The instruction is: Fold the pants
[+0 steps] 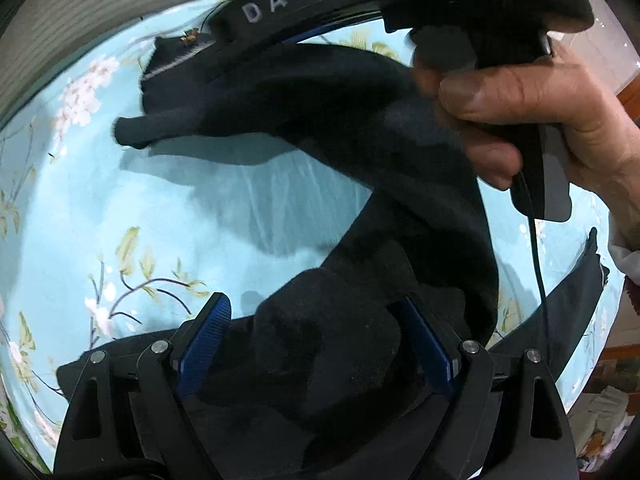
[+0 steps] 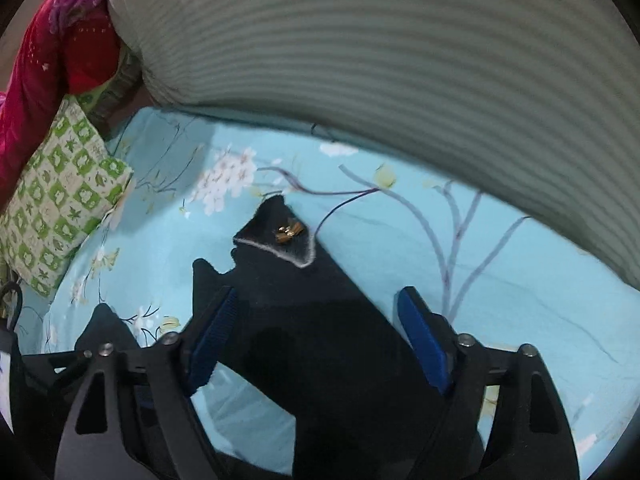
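Two claws over bed. Left claw (image 1: 316,344): blue pads spread wide, black pants (image 1: 320,120) bunched between them, grip not confirmed. Right claw (image 2: 320,340): pads apart, pants (image 2: 320,340) passing between, released. Pants partly lifted above floral blue sheet (image 1: 120,208). Right hand (image 1: 540,112) beyond. Green checked pillow (image 2: 60,200) farther left.

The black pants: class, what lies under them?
Under the black pants lies a light blue floral bedsheet. Whatever the cloth covers directly beneath stays hidden.
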`<state>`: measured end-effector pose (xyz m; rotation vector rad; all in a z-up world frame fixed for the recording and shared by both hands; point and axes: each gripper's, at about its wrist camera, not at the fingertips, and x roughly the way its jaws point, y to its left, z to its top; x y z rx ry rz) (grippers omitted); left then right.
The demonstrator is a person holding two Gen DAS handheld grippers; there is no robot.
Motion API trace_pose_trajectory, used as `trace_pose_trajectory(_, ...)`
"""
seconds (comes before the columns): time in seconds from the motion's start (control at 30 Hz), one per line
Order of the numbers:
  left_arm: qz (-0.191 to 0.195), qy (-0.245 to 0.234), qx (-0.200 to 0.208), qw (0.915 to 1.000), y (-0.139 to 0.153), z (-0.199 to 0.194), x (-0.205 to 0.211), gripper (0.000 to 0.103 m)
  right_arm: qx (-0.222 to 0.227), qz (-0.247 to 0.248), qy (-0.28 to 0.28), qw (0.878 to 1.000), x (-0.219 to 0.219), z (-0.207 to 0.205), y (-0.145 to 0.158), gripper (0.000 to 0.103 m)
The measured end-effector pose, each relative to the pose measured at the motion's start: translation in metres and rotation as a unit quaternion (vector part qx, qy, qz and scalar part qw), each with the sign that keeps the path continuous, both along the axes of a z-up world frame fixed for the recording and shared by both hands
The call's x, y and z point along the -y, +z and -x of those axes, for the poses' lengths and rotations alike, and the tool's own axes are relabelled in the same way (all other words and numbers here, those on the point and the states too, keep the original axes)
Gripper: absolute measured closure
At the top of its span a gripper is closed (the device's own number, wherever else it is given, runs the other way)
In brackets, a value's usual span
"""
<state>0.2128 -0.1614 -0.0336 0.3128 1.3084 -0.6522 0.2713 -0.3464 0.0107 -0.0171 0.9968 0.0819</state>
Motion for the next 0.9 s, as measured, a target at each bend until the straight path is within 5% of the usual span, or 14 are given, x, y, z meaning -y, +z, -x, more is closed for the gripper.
trace_pose_trajectory(0.07, 0.003, -0.001, -0.006, 1.0000, -0.004, 0.001, 0.001, 0.035, -0.012, -0.001, -0.007, 1.000, 0.002, 0.003, -0.004, 0.098)
trace_pose_trajectory(0.23, -0.016, -0.023, 0.010, 0.9995, -0.007, 0.013, 0.006, 0.075, 0.057, -0.063, -0.035, 0.996, 0.031, 0.069, 0.037, 0.098)
trace_pose_trajectory(0.37, -0.006, -0.036, 0.024, 0.9990, 0.006, 0.025, 0.011, 0.085, 0.109, -0.081, -0.072, 0.988, 0.062, 0.149, 0.074, 0.098)
trace_pose_trajectory(0.53, -0.024, -0.070, 0.041, 0.9964, 0.013, 0.033, 0.020, 0.082, 0.168, -0.101, -0.179, 0.964, 0.135, 0.278, 0.096, 0.098)
trace_pose_trajectory(0.63, -0.038, -0.081, 0.033, 0.9955, 0.011, 0.035, 0.027, 0.053, 0.157, -0.105, -0.263, 0.946, 0.185, 0.344, 0.087, 0.094)
trace_pose_trajectory(0.73, -0.031, -0.086, 0.038, 0.9951, 0.021, 0.034, 0.037, 0.048, 0.108, -0.072, -0.360, 0.924, 0.218, 0.405, 0.068, 0.091)
trace_pose_trajectory(0.87, -0.025, -0.110, 0.048, 0.9925, 0.035, 0.028, 0.067, 0.042, 0.104, -0.053, -0.394, 0.912, 0.229, 0.440, 0.069, 0.052)
trace_pose_trajectory(0.9, -0.029, -0.120, 0.051, 0.9910, 0.035, 0.012, 0.081, 0.042, 0.114, -0.046, -0.398, 0.909, 0.230, 0.444, 0.075, 0.050)
